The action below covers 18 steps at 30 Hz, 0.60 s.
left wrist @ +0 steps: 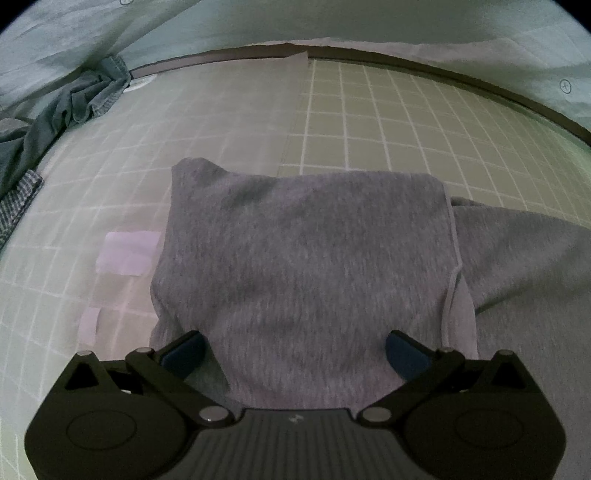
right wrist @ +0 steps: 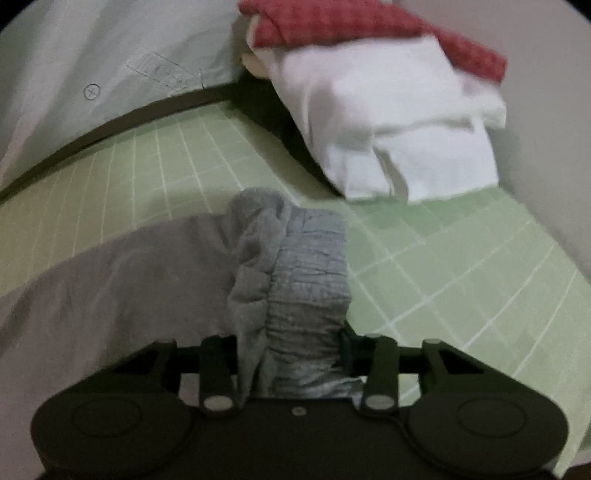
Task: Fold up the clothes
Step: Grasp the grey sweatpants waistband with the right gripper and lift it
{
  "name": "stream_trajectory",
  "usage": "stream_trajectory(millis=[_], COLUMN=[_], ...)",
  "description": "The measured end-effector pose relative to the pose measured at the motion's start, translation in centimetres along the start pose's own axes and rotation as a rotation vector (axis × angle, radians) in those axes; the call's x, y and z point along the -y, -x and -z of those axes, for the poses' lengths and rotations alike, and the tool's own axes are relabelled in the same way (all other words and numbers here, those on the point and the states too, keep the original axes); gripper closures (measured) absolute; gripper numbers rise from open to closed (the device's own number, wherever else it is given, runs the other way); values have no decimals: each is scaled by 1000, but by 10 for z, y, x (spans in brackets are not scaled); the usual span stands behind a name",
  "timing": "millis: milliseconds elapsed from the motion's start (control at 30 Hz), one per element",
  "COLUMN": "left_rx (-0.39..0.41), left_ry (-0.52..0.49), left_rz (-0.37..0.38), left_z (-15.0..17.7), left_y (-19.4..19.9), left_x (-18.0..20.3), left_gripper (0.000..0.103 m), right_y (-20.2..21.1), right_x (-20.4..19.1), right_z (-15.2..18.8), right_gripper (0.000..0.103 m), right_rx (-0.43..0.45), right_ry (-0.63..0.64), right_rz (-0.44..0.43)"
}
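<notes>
A grey knit garment (left wrist: 306, 258) lies partly folded on the green grid mat (left wrist: 369, 122). My left gripper (left wrist: 295, 354) hovers open over its near edge, one blue pad on each side of the fabric, not closed on it. In the right wrist view my right gripper (right wrist: 291, 354) is shut on the garment's bunched ribbed waistband (right wrist: 303, 273). The rest of the grey garment (right wrist: 110, 277) trails off to the left over the mat (right wrist: 443, 258).
A crumpled dark green cloth (left wrist: 74, 99) lies at the mat's far left. Pink tape patches (left wrist: 125, 251) mark the mat. A stack of folded white (right wrist: 399, 122) and red (right wrist: 354, 26) clothes sits at the far right corner. A pale sheet (right wrist: 110, 44) hangs behind the table.
</notes>
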State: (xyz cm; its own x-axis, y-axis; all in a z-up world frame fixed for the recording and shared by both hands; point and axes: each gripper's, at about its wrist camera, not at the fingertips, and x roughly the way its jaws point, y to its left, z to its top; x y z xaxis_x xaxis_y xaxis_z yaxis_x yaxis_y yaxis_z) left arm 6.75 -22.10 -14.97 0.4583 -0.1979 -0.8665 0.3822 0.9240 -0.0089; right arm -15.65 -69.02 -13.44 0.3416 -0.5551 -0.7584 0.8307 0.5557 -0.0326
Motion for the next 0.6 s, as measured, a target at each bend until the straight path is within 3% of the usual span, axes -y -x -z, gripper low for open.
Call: stream_trajectory(millis=[167,333,500,600], left_rx=[20,46,71,65], left_ry=[15,23,16,3], left_rz=[31,56,72,65], left_z=[-6,-12,-14,-8], left_y=[10,22,32,33], left_x=[-12,-27,-50,-60], left_gripper=[0,0,0,0], right_y=[53,98,120,116], right_x=[-20,-68,-132,-183], right_z=[-14,-14,3,26], right_gripper=[62,62,62,58], right_rx=[122,211,198,116], right_ry=[-49,-13,0,58], right_rz=[-45,-109,-230,-298])
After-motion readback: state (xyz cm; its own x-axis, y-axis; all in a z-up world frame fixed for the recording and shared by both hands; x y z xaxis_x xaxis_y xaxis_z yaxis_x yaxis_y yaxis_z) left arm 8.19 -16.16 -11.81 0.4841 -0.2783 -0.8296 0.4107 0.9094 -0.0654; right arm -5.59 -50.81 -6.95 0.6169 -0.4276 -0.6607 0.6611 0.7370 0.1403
